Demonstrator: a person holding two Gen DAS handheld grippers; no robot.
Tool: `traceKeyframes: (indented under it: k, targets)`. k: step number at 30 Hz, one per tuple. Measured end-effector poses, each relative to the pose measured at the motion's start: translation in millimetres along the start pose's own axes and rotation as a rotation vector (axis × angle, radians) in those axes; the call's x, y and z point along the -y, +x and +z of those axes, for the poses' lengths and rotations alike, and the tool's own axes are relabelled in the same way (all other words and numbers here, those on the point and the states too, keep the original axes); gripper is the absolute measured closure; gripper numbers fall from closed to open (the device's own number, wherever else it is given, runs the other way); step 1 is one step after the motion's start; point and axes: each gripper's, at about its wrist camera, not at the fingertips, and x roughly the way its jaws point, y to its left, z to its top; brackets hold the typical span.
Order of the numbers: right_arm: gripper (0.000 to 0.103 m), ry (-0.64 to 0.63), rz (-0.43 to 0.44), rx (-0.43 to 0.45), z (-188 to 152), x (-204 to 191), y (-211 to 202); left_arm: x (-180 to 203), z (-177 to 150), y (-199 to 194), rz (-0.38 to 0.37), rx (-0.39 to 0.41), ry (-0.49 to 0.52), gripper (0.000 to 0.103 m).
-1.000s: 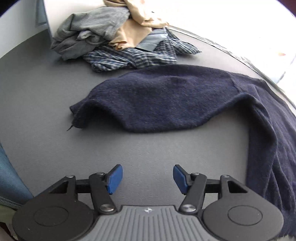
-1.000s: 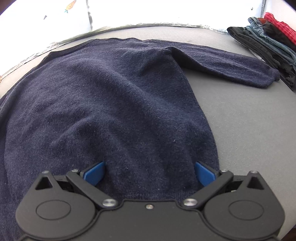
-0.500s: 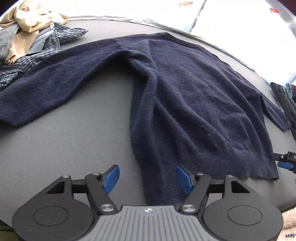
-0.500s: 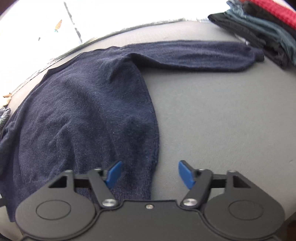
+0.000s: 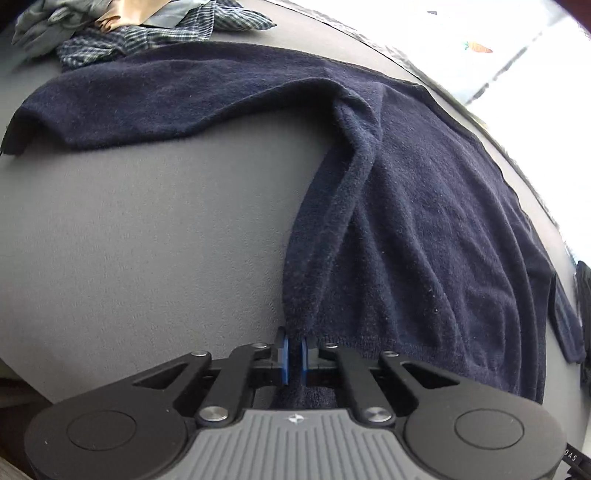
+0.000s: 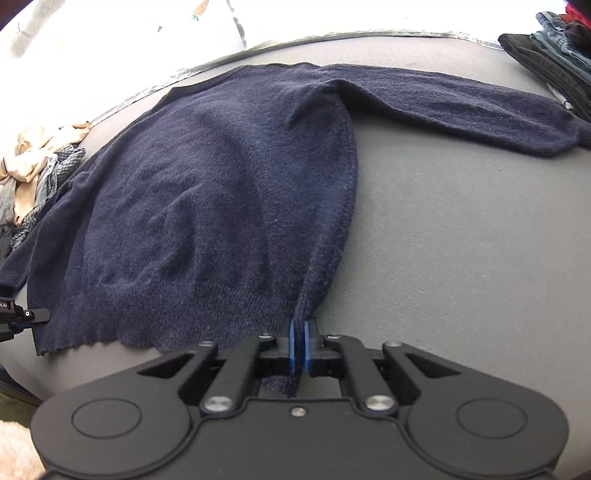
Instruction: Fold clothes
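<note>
Sweater (image 6: 221, 184) hem corners between fingers (image 5: 283, 354).

Grey table (image 6: 461, 229) – navy sweater (image 6: 221, 177), clothes heap (image 5: 122, 33), folded stack (image 6: 554, 55).

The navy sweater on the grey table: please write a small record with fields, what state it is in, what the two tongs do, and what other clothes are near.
garment: navy sweater, spread flat, both sleeves out to the sides
surface: grey table
left tongs: shut on the hem at one bottom corner
right tongs: shut on the hem at the other bottom corner
unfolded pile: checked, grey and tan clothes beyond one sleeve
folded stack: dark clothes and jeans beyond the other sleeve
</note>
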Motion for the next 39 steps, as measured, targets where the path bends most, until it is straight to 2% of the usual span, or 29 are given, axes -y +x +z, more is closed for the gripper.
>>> traceKeyframes:
  k: [3,7,8,9,10,11,12,14,17,20,23,27,29,31,34,39]
  targets:
    - [0.098,0.03,0.022,-0.019,-3,10,-14,-1,-7,-10,0.031,-0.018,0.035,0.096]
    - [0.095,0.011,-0.003,-0.079,1,9,-2,-7,-8,2,0.077,-0.082,-0.011,0.09]
    - [0.091,0.008,-0.013,-0.083,4,9,1,-5,-6,2,0.081,-0.08,-0.014,0.086]
    - [0.082,0.025,-0.024,-0.062,10,14,0,1,-2,-2,0.101,-0.054,0.014,0.08]
    - [0.078,0.049,-0.035,-0.028,17,21,-3,7,2,-5,0.121,-0.027,0.042,0.07]
    - [0.069,0.073,-0.047,0.005,24,28,-5,14,6,-9,0.141,-0.001,0.07,0.059]
    - [0.061,0.097,-0.058,0.038,32,35,-7,22,12,-12,0.16,0.029,0.101,0.054]
    - [0.061,0.147,-0.082,0.098,46,50,-10,38,24,-14,0.193,0.079,0.136,0.04]
    - [0.061,0.237,-0.184,0.17,73,82,-2,60,43,-4,0.267,0.159,0.125,0.026]
    - [0.061,0.336,-0.289,0.222,102,124,10,70,65,19,0.262,0.133,0.037,0.025]
    - [0.061,0.443,-0.342,0.273,126,170,18,78,75,44,0.258,0.08,-0.018,0.025]
    - [0.061,0.573,-0.393,0.324,151,227,24,94,81,73,0.331,0.034,-0.034,0.025]
    - [0.061,0.611,-0.43,0.33,158,244,28,101,83,79,0.374,0.028,-0.022,0.018]
    - [0.061,0.628,-0.456,0.326,161,261,35,108,84,85,0.416,0.021,-0.01,0.017]
    - [0.06,0.565,-0.483,0.343,165,271,44,113,88,88,0.464,0.003,0.023,0.011]
    - [0.06,0.347,-0.526,0.318,179,259,59,112,91,90,0.505,-0.01,-0.079,0.008]
